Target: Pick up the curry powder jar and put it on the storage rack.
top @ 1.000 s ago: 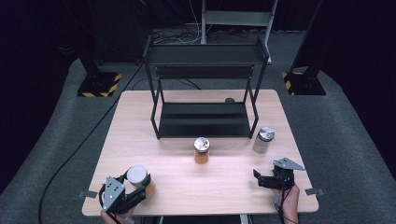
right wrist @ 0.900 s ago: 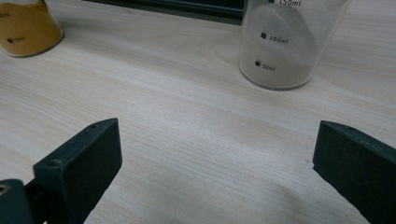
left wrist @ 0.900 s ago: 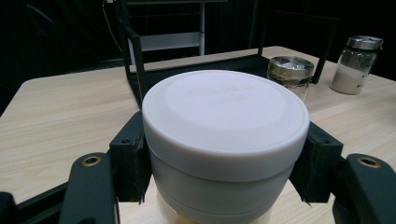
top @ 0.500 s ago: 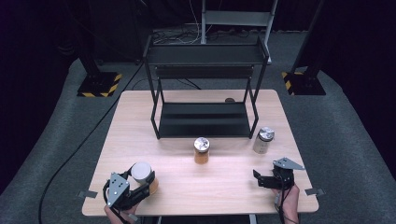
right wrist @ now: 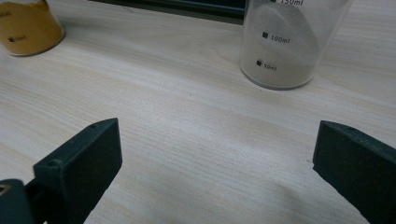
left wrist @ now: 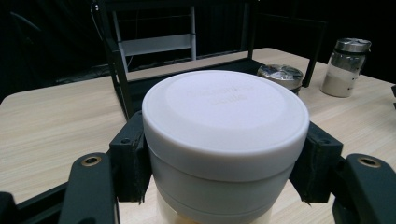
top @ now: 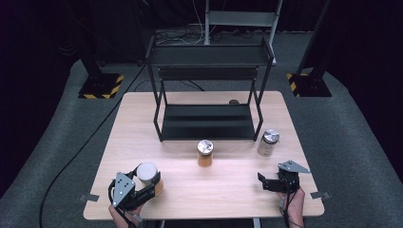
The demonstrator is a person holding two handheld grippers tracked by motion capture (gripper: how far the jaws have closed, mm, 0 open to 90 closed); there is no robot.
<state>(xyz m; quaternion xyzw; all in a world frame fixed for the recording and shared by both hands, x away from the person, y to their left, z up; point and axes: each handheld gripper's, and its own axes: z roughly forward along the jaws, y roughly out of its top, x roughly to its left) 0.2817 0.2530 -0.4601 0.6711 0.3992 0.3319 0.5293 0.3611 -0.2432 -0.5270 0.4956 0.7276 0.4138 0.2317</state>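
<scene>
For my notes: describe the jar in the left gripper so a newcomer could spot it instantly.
Start at the black metal two-tier shelf at the back of the pale wooden table, then drop to the table's near left corner. There the left gripper clamps a jar with a flat white plastic lid; the two other jars have shiny metal lids and stand free.

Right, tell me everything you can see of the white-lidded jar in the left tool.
The white-lidded jar is a squat round container with a broad, matte white lid that looks like plastic, faint raised lettering on top, too blurred to read. Below the lid the body narrows and shows something pale orange inside. It stands upright near the table's front left corner. The left tool is shut on it, one black jaw pressing each side just under the lid. Whether its base rests on the table cannot be told.
</scene>
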